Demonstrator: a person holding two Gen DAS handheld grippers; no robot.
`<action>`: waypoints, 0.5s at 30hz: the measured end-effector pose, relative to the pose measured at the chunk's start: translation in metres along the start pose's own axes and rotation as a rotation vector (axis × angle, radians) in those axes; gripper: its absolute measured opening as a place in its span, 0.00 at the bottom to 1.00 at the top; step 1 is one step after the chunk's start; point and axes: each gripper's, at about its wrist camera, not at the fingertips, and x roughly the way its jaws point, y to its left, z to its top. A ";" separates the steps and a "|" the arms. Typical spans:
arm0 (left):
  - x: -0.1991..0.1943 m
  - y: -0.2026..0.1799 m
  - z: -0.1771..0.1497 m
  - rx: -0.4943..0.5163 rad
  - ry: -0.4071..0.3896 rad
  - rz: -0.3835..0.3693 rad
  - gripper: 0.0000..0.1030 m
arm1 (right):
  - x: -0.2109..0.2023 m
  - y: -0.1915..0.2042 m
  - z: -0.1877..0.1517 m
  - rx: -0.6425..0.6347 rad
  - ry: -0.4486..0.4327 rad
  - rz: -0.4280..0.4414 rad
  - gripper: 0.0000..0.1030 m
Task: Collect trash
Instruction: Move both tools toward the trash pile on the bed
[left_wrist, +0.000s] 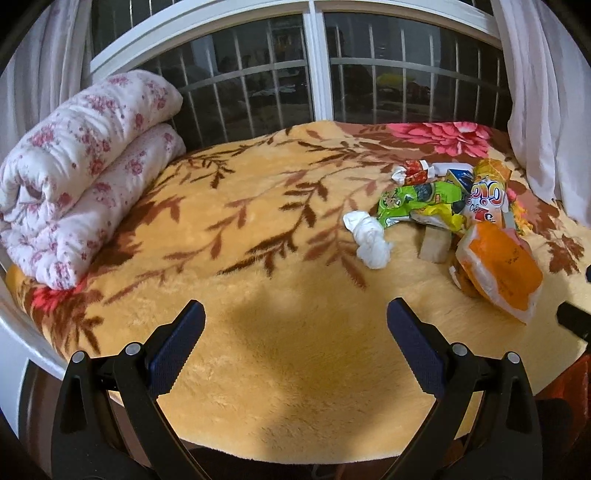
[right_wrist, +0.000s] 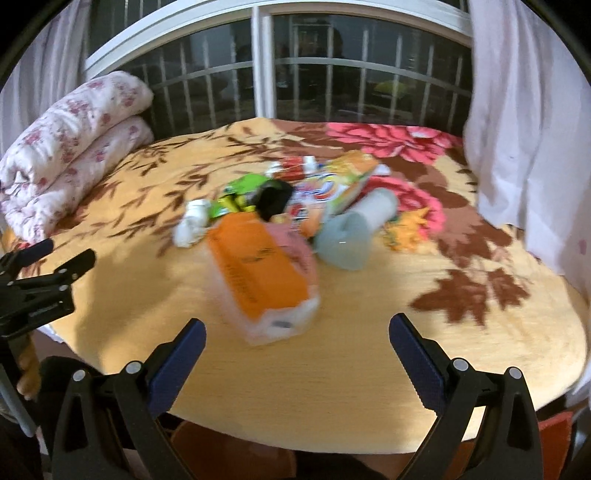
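A pile of trash lies on a yellow floral blanket (left_wrist: 280, 350). An orange-and-white packet (left_wrist: 498, 273) (right_wrist: 258, 280) is nearest. Behind it are a crumpled white tissue (left_wrist: 367, 238) (right_wrist: 190, 221), a green wrapper (left_wrist: 417, 201) (right_wrist: 243, 192), a yellow-orange snack bag (left_wrist: 487, 192) (right_wrist: 347, 181), a red-and-white wrapper (left_wrist: 413, 171) (right_wrist: 295, 164) and a small cardboard block (left_wrist: 436, 245). In the right wrist view a pale plastic cup (right_wrist: 354, 229) lies on its side and a black object (right_wrist: 273, 201) sits in the pile. My left gripper (left_wrist: 295, 332) is open and empty, left of the pile. My right gripper (right_wrist: 297, 349) is open and empty, just short of the orange packet.
A rolled floral quilt (left_wrist: 85, 177) (right_wrist: 70, 147) lies at the left of the bed. A barred window (left_wrist: 317, 74) stands behind. White curtains (left_wrist: 546, 103) (right_wrist: 528, 140) hang at the right. My left gripper also shows in the right wrist view (right_wrist: 48, 269). The right wrist view is blurred.
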 end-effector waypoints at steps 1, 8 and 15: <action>0.001 0.001 -0.001 -0.007 0.004 -0.003 0.93 | 0.002 0.004 0.000 -0.005 0.004 0.001 0.95; 0.013 0.008 0.000 -0.031 0.025 -0.010 0.93 | 0.022 0.024 0.010 -0.035 0.031 -0.026 0.95; 0.018 0.007 0.000 -0.033 0.028 0.006 0.93 | 0.034 0.023 0.014 -0.030 0.042 -0.032 0.95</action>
